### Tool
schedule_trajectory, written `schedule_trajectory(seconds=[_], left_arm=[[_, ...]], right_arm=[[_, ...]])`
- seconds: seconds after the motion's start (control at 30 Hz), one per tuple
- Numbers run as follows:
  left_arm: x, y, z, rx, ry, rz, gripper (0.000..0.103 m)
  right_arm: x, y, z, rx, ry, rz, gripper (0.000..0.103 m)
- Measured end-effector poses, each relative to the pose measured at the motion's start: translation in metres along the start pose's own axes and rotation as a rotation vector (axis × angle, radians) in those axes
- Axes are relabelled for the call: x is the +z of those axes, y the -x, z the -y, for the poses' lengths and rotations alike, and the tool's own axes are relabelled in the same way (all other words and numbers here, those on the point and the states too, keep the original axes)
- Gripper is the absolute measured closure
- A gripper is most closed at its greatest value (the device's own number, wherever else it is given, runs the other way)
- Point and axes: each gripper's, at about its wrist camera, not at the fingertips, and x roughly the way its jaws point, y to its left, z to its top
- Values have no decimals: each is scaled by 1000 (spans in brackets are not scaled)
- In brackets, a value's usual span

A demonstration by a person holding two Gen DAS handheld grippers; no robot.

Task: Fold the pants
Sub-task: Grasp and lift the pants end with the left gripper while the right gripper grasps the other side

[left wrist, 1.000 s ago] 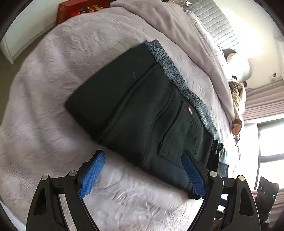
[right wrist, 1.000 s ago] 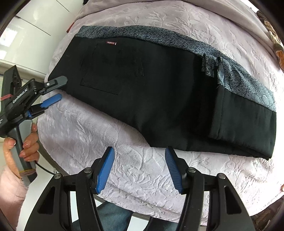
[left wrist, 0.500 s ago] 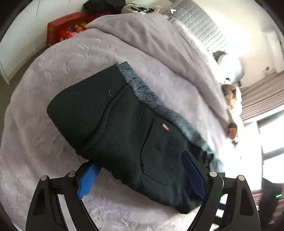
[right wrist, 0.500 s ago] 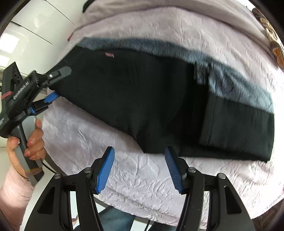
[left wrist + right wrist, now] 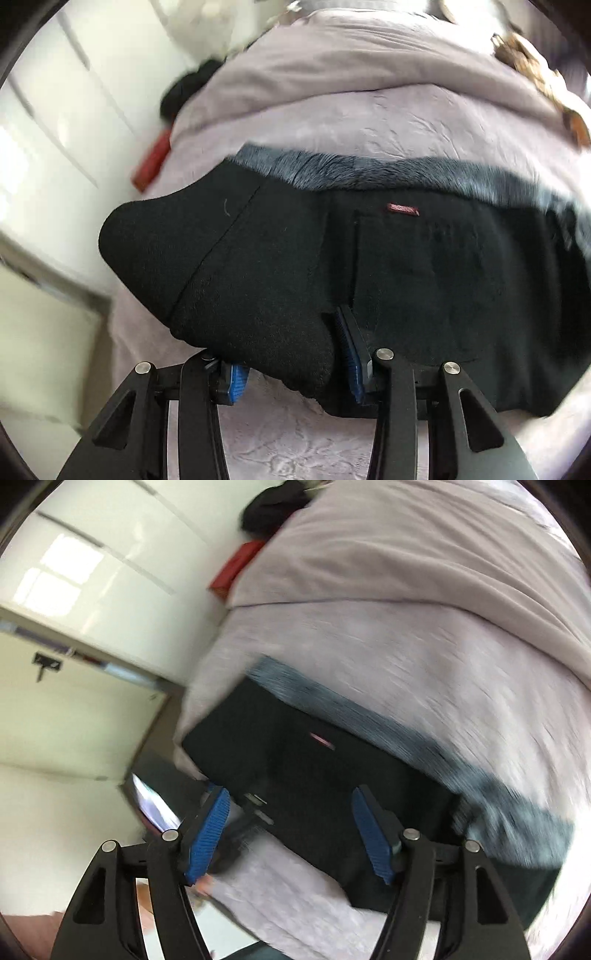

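Black pants (image 5: pixel 406 266) with a grey patterned lining along the far edge lie folded on the lilac bed cover (image 5: pixel 369 118). My left gripper (image 5: pixel 293 365) is at their near left corner; its jaws are closing, and a thick fold of black fabric fills the gap between the blue pads (image 5: pixel 351 354). In the right wrist view the pants (image 5: pixel 332 760) are blurred. My right gripper (image 5: pixel 295 830) hangs above their near edge, jaws opening, with nothing between its pads. The left gripper (image 5: pixel 255 808) shows there as a dark blur at the pants' corner.
A rumpled grey duvet (image 5: pixel 406 554) covers the far side of the bed. A red box (image 5: pixel 151 166) and a dark heap (image 5: pixel 184 88) sit past the bed's left edge, by white cupboard doors (image 5: pixel 110 572). A person's fingertip (image 5: pixel 203 884) shows under my right gripper.
The left gripper swung round to the pants' near corner and closed around a fold of them. The right gripper rose and shifted left towards that end, and its jaws widened.
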Motion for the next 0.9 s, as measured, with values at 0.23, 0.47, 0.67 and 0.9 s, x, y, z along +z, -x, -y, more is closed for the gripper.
schedule_trajectory(seconds=[0.23, 0.47, 0.67, 0.9], left_arm=[[-4, 0, -2, 44, -29, 13, 59], [-10, 7, 3, 60, -46, 34, 59], [-9, 35, 11, 65, -91, 79, 59], [6, 116, 45, 12, -163, 233, 59]], right_arm=[[69, -90, -77, 5, 165, -305, 23], [70, -179, -124, -112, 281, -531, 23], [63, -186, -108, -146, 266, -546, 84], [46, -78, -51, 123, 133, -346, 84]])
